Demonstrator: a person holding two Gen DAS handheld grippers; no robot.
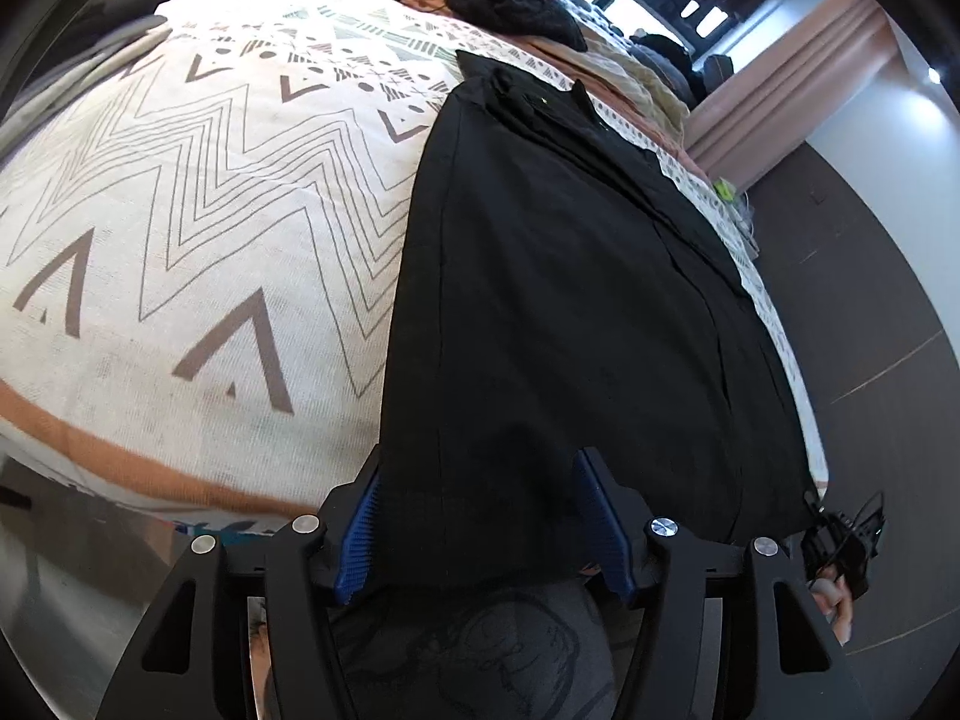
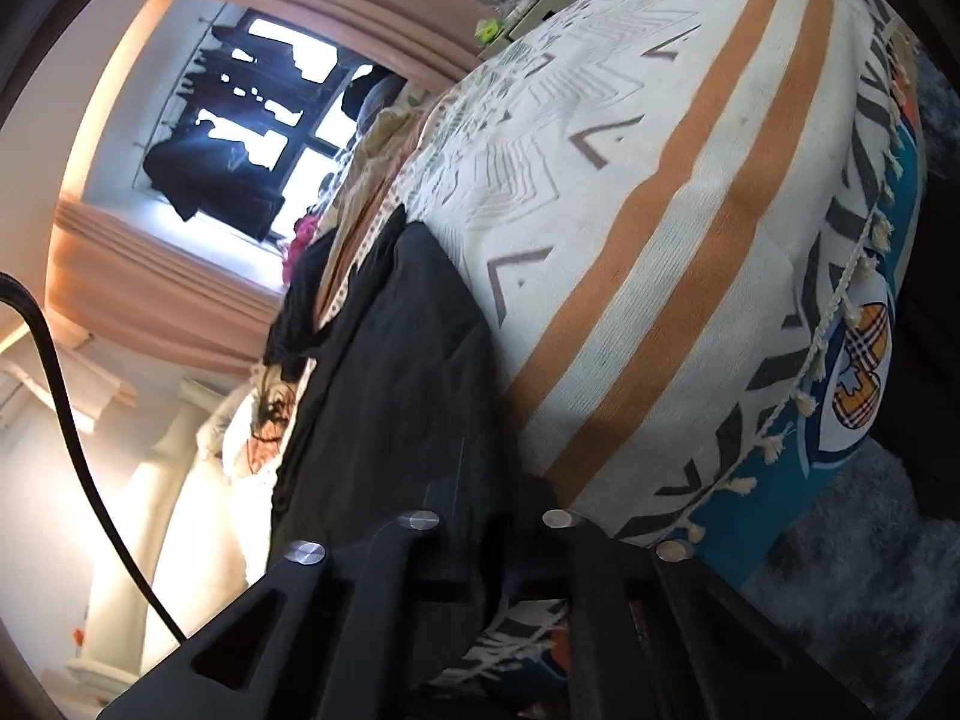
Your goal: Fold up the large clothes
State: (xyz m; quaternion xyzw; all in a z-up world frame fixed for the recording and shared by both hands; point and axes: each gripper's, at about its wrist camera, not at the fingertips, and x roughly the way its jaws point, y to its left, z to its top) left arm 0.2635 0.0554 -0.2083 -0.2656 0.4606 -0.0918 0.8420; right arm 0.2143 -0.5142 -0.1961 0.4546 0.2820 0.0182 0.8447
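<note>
A large black garment (image 1: 570,300) lies stretched along the right side of a bed covered by a white zigzag-patterned blanket (image 1: 210,240). My left gripper (image 1: 480,462) stands open at the garment's near hem. Its blue pads (image 1: 360,540) flank the cloth without pressing it. My right gripper (image 1: 846,534) shows at the garment's near right corner, with a hand (image 1: 834,600) below it. In the right wrist view the right gripper (image 2: 510,516) is shut on a bunched edge of the black garment (image 2: 390,360), which drapes over its fingers.
A heap of dark and pink clothes (image 1: 498,6) lies at the bed's far end by the window (image 2: 282,114). Dark floor (image 1: 870,300) runs along the bed's right side. A grey rug (image 2: 870,540) and a teal sheet (image 2: 780,510) sit below the blanket's fringe. A black cable (image 2: 60,408) hangs at the left.
</note>
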